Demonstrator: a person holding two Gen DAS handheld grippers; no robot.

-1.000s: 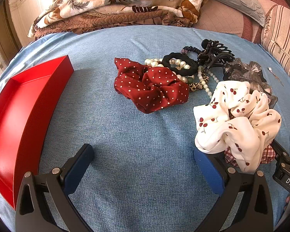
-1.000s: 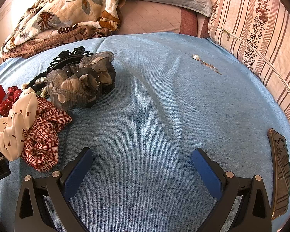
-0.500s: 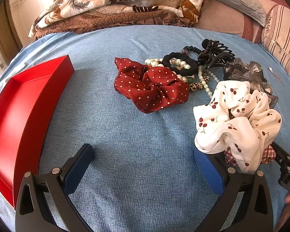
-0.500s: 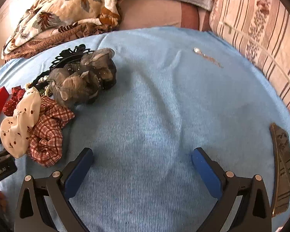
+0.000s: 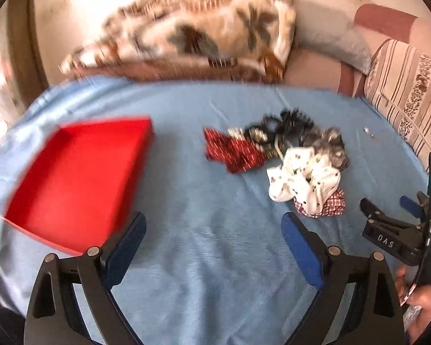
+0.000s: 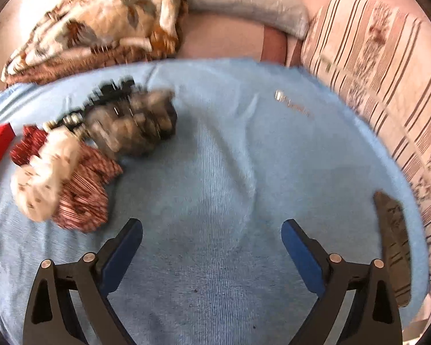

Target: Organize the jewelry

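Both the left gripper [image 5: 212, 230] and right gripper [image 6: 212, 230] are gaping wide, empty; the scrunchie pile [image 5: 275, 152] is lying well beyond their jaws.

- A bed covered by a blue sheet [image 5: 204, 258] fills the middle and lower part of both views.
- A red tray [image 5: 74, 178] lies on it at centre left of the left wrist view.
- A pile of hair accessories sits right of centre: a red dotted scrunchie [image 5: 232, 152], a white scrunchie [image 5: 304, 181], a plaid scrunchie [image 6: 83, 189] and a grey scrunchie [image 6: 135, 123], all touching.
- A small pendant [image 6: 281, 96] lies apart, upper right in the right wrist view.
- A folded floral quilt [image 5: 192, 34] lies along the top.
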